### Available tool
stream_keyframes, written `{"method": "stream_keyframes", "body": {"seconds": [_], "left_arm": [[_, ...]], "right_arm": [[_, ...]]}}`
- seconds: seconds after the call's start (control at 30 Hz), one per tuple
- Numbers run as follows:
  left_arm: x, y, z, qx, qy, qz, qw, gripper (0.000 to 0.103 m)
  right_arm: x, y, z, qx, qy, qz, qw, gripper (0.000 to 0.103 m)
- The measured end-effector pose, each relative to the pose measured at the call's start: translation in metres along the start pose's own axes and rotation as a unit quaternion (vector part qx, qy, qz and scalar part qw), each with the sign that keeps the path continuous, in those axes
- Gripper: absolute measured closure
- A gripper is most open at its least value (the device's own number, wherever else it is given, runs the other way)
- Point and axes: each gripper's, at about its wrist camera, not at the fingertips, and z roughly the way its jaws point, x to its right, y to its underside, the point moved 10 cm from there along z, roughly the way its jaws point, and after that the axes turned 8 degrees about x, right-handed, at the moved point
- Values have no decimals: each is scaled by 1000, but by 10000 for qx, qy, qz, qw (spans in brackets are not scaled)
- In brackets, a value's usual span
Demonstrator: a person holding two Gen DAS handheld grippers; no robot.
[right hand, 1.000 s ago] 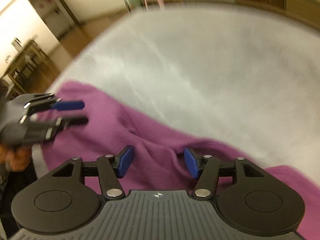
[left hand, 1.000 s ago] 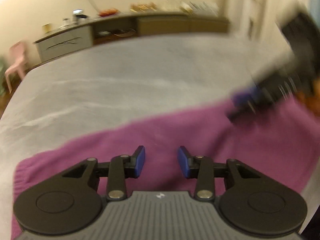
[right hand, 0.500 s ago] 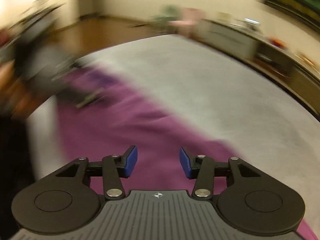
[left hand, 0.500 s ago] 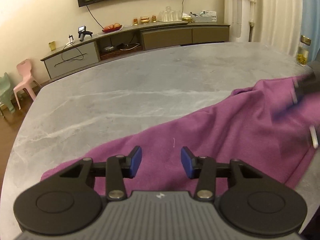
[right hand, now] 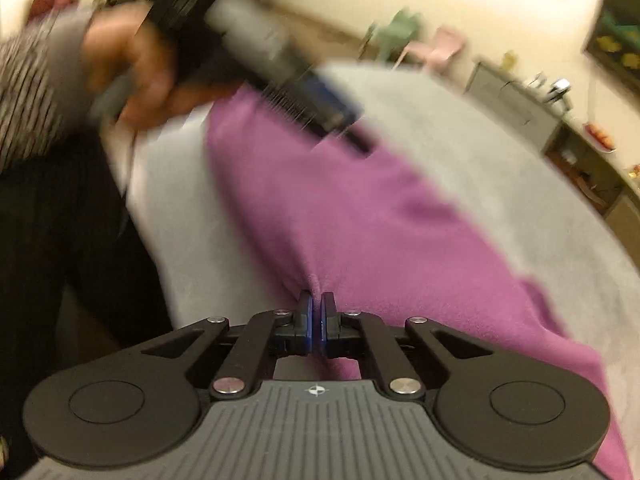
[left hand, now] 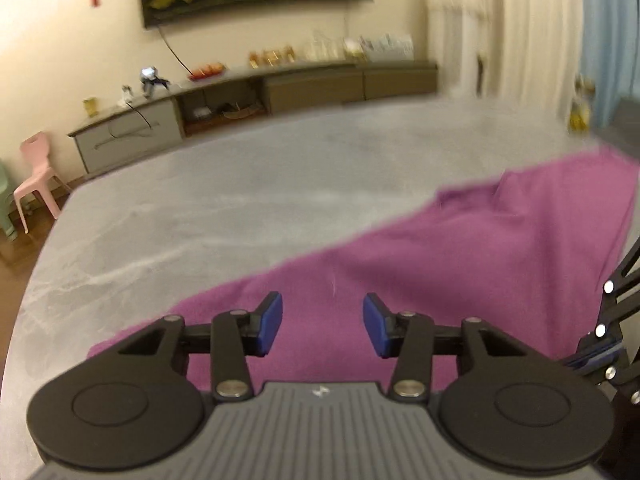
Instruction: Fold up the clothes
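Observation:
A purple garment [left hand: 480, 248] lies spread across the grey marble table [left hand: 240, 200]. My left gripper [left hand: 322, 320] hovers just above its near part, open, with only cloth below and nothing between the blue pads. In the right wrist view my right gripper [right hand: 317, 312] is shut, and a pinched fold of the purple garment [right hand: 360, 208] rises between its pads near the table's edge. The left gripper [right hand: 344, 124] shows there blurred at the garment's far end, held by a hand [right hand: 132, 64]. The right gripper's linkage [left hand: 604, 332] pokes in at the left view's right edge.
A person in a striped sleeve [right hand: 24, 92] and dark clothes stands at the table's edge [right hand: 172, 240]. Beyond the table are a long sideboard [left hand: 240, 96] with small items, a pink chair [left hand: 36, 172] and curtains [left hand: 500, 20].
My right gripper swung across the garment, rolled, and closed on a fold of it. My left gripper stayed over the cloth, its jaws a little wider than before.

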Motion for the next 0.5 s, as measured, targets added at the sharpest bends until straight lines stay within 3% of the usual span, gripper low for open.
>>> {"method": "stream_keyframes", "body": {"seconds": [0.03, 0.13, 0.2, 0.37, 0.43, 0.5], "left_arm": [[3, 7, 8, -210, -21, 135, 9997, 58], [3, 23, 23, -560, -380, 573, 9961, 55], [-11, 24, 29, -587, -589, 411, 9957, 47], [-73, 12, 59, -656, -1439, 216, 9872, 43], [-96, 7, 67, -688, -1640, 8, 9841, 52], [-99, 2, 58, -635, -1596, 30, 9851, 57]], "right_arm": [[-5, 10, 6, -149, 9, -68, 9999, 101], [0, 11, 12, -57, 101, 199, 9997, 100], [0, 8, 18, -1, 265, 41, 9996, 100], [44, -11, 64, 126, 1169, -281, 9927, 100], [60, -20, 76, 220, 965, 200, 9949, 96], [65, -24, 70, 57, 14, 1055, 9944, 83]]}}
